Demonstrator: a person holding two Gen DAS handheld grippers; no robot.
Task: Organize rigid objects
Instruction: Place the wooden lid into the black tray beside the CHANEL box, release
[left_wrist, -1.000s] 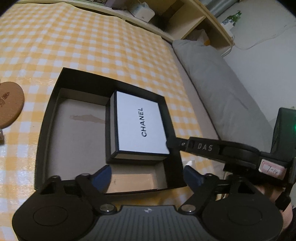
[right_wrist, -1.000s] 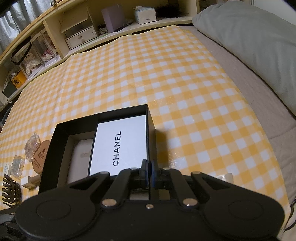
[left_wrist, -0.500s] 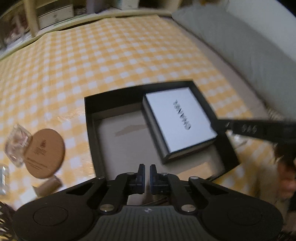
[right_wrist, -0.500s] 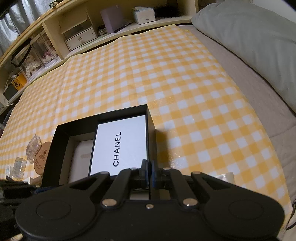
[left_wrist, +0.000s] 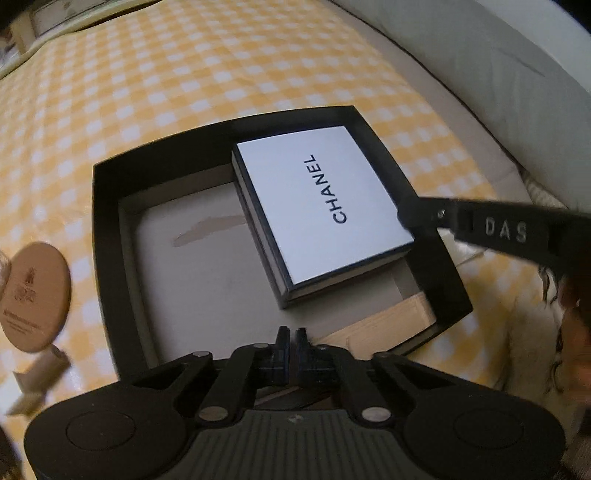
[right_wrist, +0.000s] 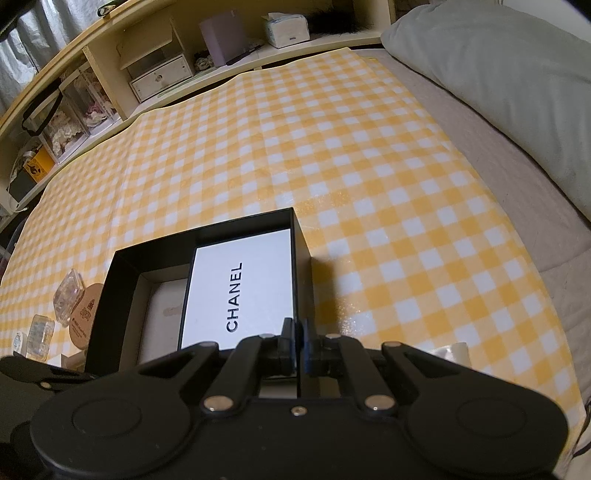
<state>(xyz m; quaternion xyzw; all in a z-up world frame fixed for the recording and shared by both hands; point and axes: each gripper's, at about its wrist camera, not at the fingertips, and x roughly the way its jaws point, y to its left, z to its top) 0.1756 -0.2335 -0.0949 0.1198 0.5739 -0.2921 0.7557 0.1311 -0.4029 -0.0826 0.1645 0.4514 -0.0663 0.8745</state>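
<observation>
Left wrist view
- Left gripper (left_wrist: 290, 334): fingers drawn together, only a thin slit between the tips, nothing between them. It hangs over the near edge of the black tray.
- Black tray (left_wrist: 110, 236): open, shallow, black walls and a pale floor with a faint brown smear. It lies on the yellow checked cloth (left_wrist: 221, 74).
- White box (left_wrist: 325, 206): lettered CHANEL, flat inside the tray, in its far right corner, turned a little askew to the walls.
- Wooden block (left_wrist: 388, 325): pale, in the tray's near right corner, just near of the white box.
- Right gripper: a black finger marked DAS (left_wrist: 480, 229) comes in from the right, its tip at the tray's right wall beside the white box.
- Round cork coaster (left_wrist: 35, 295): on the cloth, left of the tray, blurred.
- Small pale block (left_wrist: 37, 376): near of the coaster, blurred.

Right wrist view
- Right gripper (right_wrist: 298, 343): clenched on the black tray's right wall (right_wrist: 301, 280); one finger is inside the tray, the other outside.
- White box (right_wrist: 240, 291): inside the tray against that right wall, just left of the inner finger.
- Left of the tray: cork coaster (right_wrist: 86, 314) partly hidden by the tray, and clear plastic cases (right_wrist: 66, 295) beside it.
- Pillow (right_wrist: 517, 92): grey, far right, off the cloth.
- Shelves (right_wrist: 147, 66): along the far edge, holding boxes and a tissue pack.
</observation>
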